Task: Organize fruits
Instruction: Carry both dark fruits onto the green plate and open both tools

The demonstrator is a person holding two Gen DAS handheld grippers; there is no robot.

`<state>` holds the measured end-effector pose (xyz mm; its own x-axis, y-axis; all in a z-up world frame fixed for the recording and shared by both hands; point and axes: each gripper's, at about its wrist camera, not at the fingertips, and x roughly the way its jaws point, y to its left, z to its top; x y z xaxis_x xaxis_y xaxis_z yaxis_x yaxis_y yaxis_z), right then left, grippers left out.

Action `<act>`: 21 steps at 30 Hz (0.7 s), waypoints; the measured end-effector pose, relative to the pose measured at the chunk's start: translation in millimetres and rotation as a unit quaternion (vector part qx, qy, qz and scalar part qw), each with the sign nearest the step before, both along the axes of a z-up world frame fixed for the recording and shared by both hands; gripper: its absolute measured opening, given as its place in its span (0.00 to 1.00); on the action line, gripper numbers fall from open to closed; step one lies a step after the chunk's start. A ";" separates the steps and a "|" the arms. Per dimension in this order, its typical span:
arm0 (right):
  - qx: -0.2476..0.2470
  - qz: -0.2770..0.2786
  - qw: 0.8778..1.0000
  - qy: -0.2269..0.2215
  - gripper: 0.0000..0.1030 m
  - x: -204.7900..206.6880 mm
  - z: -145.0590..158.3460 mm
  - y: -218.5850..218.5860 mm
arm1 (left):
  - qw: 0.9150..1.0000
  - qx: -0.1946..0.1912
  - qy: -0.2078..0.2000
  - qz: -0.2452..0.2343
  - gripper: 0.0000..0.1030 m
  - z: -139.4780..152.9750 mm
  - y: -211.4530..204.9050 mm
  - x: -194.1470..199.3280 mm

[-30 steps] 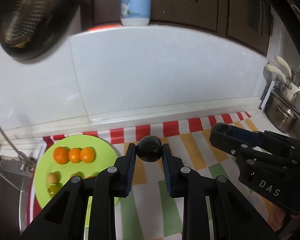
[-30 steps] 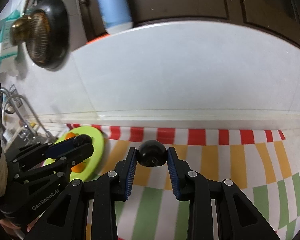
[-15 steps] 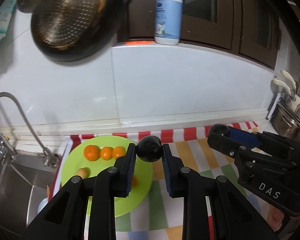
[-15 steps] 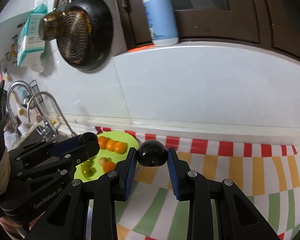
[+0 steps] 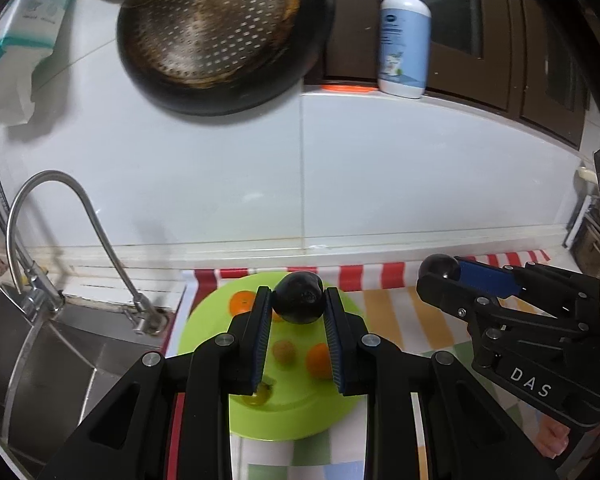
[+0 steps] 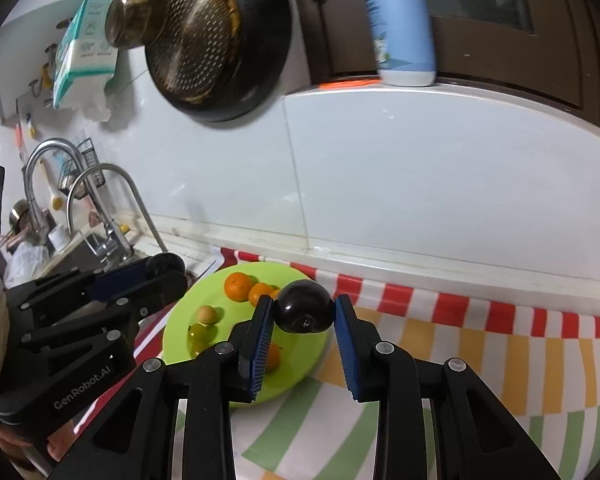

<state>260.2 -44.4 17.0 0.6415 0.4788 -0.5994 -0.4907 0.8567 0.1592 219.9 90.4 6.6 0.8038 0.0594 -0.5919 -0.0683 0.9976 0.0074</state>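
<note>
Striped cloth (image 6: 480,344) under both tongs. Green plate (image 5: 220,316) beneath the left gripper (image 5: 298,312), holding oranges (image 6: 238,286). Left gripper clamps 1 dark plum (image 5: 299,303); right gripper (image 6: 303,314) clamps another dark plum (image 6: 304,311).

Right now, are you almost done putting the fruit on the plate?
Partly. Oranges and small yellowish fruits already lie on the green plate. In hand: the left gripper and right gripper each hold a dark plum above the plate. Left: setting both plums down with the rest.
</note>
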 end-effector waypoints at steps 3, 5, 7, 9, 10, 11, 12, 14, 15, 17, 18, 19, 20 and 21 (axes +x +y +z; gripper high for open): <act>-0.004 0.007 1.000 0.002 0.31 5.7 -4.9 10.5 | 1.000 0.001 0.004 0.002 0.25 -5.4 8.1 3.2; -0.008 0.011 1.000 0.005 0.31 9.0 -7.8 16.4 | 1.000 0.003 0.006 0.001 0.25 -10.3 13.3 5.4; -0.012 0.014 1.000 0.007 0.31 12.9 -11.3 22.0 | 1.000 0.010 0.011 0.000 0.25 -16.4 17.7 8.8; -0.017 0.017 1.000 0.010 0.31 17.9 -16.7 28.2 | 1.000 0.012 0.016 -0.004 0.25 -21.6 21.2 12.1; -0.019 0.018 1.000 0.013 0.31 19.9 -19.1 30.4 | 1.000 0.015 0.019 -0.006 0.25 -25.2 23.2 14.5; -0.020 0.021 0.999 0.017 0.31 22.9 -22.5 33.2 | 1.000 0.018 0.021 -0.008 0.25 -27.6 24.1 16.4; -0.022 0.023 0.999 0.021 0.31 25.1 -25.6 35.2 | 0.999 0.019 0.024 -0.012 0.25 -30.8 25.9 19.4; -0.029 0.028 0.999 0.028 0.31 31.2 -33.3 41.8 | 0.999 0.017 0.032 -0.017 0.25 -37.0 30.2 25.1; -0.032 0.029 0.999 0.033 0.31 34.5 -37.6 45.0 | 0.999 0.017 0.037 -0.021 0.25 -40.7 32.0 28.6; -0.034 0.034 0.998 0.043 0.31 40.0 -45.8 49.6 | 0.998 0.015 0.048 -0.024 0.25 -48.1 35.1 35.3; -0.036 0.036 0.998 0.048 0.31 42.6 -49.7 51.5 | 0.998 0.015 0.053 -0.026 0.25 -51.7 36.7 38.6; -0.037 0.038 0.997 0.054 0.31 45.3 -53.8 53.7 | 0.998 0.015 0.059 -0.028 0.25 -55.8 38.4 42.6; -0.040 0.039 0.997 0.059 0.31 48.3 -58.1 55.9 | 0.998 0.015 0.063 -0.029 0.25 -58.4 39.5 45.7; -0.044 0.041 0.996 0.064 0.31 51.2 -62.7 58.4 | 0.997 0.014 0.067 -0.032 0.25 -61.9 40.4 49.0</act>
